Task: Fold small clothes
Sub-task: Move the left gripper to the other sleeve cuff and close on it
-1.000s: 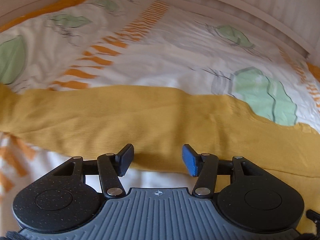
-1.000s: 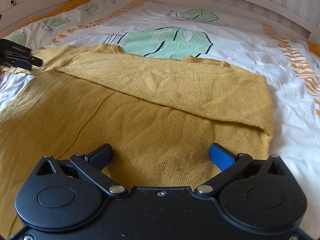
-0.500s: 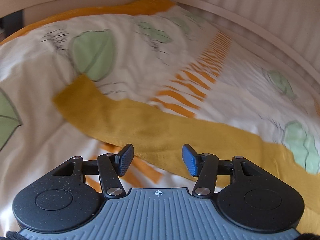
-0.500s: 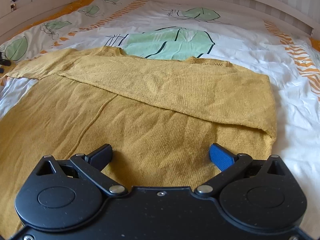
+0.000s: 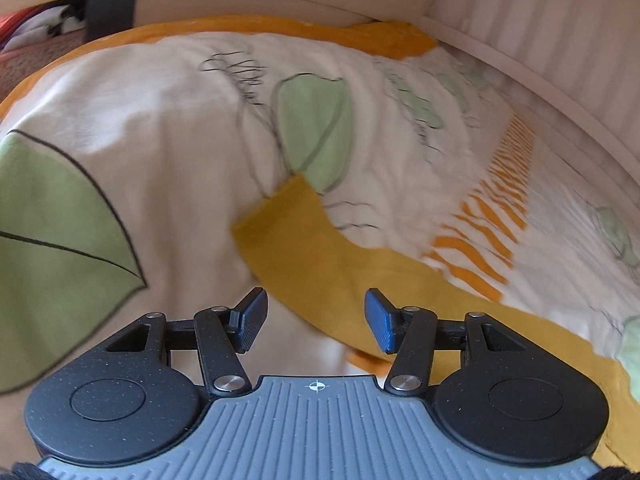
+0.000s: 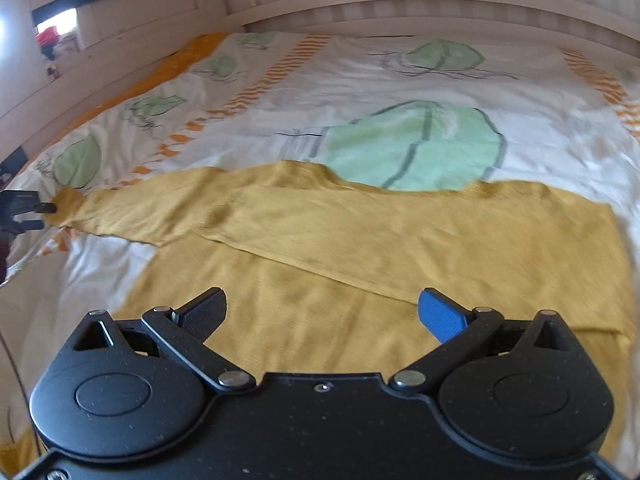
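On the left, the left gripper (image 5: 316, 320) hangs low over the bed, jaws apart and empty, with the cuff end of the mustard sweater's sleeve (image 5: 280, 220) just ahead of them. That sleeve runs as a long band from the cuff back to the right, lying flat on the leaf-print duvet (image 5: 168, 128). White duvet lies open to the left of the cuff and beyond it, up to the orange border and the pale bed frame (image 5: 520, 72) at the far edge.

In the right wrist view the mustard sweater (image 6: 400, 248) spreads across the duvet, its long axis left to right; the left sleeve reaches out to the left gripper at the frame's left edge, and the other sleeve is folded across the body. The right gripper (image 6: 320, 316) hovers over the lower body of the sweater, jaws wide apart, gripping nothing. Bare duvet stretches beyond the neckline to the slatted headboard (image 6: 440, 4). No writing can be read.
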`<state>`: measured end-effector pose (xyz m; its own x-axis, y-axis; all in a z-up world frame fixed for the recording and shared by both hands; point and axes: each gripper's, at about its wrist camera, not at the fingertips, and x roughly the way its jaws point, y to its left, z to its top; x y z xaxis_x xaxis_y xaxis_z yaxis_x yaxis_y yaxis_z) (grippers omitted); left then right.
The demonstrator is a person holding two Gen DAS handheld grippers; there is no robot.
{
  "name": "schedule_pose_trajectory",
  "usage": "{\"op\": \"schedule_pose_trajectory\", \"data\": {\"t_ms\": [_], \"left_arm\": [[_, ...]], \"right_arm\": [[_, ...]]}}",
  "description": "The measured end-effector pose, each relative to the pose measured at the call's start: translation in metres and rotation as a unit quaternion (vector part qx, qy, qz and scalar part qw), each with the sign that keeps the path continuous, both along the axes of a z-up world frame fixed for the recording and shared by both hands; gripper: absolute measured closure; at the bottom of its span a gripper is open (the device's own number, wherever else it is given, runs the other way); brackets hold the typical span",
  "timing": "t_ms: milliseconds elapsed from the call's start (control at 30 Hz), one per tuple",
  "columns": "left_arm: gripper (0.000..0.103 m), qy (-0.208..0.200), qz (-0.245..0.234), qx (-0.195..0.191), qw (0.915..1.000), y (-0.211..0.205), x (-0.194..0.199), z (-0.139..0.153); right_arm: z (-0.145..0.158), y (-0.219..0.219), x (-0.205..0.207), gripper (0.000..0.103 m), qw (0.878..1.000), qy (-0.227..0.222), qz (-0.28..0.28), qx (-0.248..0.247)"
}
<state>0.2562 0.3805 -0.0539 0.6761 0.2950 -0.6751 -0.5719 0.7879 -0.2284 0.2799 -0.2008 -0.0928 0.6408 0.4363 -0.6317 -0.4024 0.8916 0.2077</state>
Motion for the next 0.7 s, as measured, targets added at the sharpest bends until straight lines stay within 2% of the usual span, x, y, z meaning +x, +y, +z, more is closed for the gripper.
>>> {"op": "schedule_pose_trajectory", "data": {"t_ms": [200,433,467,500,567,700], "left_arm": [[0.051,0.003,0.016,-0.007,0.9998,0.023,0.013,-0.016],[0.052,-0.012,0.0,-0.011,0.9999,0.032,0.032,-0.022],[0.065,-0.015,-0.001,-0.008,0.9999,0.032,0.034,-0.021],[0.096,-0.016,0.0,0.001,0.9999,0.03,0.035,-0.02],[0.1,-0.005,0.003,0.011,0.9999,0.028,0.04,-0.018],[0.1,-0.035,-0.003,0.001,0.9994,0.015,0.035,0.001]], "right_arm": [[0.0,0.019,0.004,0.001,1.0,0.006,0.009,-0.001],[-0.004,0.028,0.006,0.001,1.0,0.026,0.009,0.0],[-0.004,0.03,0.006,0.001,1.0,0.028,0.009,-0.001],[-0.004,0.03,0.006,0.001,1.0,0.03,0.009,-0.001],[-0.003,0.03,0.005,0.001,0.999,0.031,0.008,0.002],[0.001,0.028,0.004,0.001,1.0,0.028,0.008,0.003]]}}
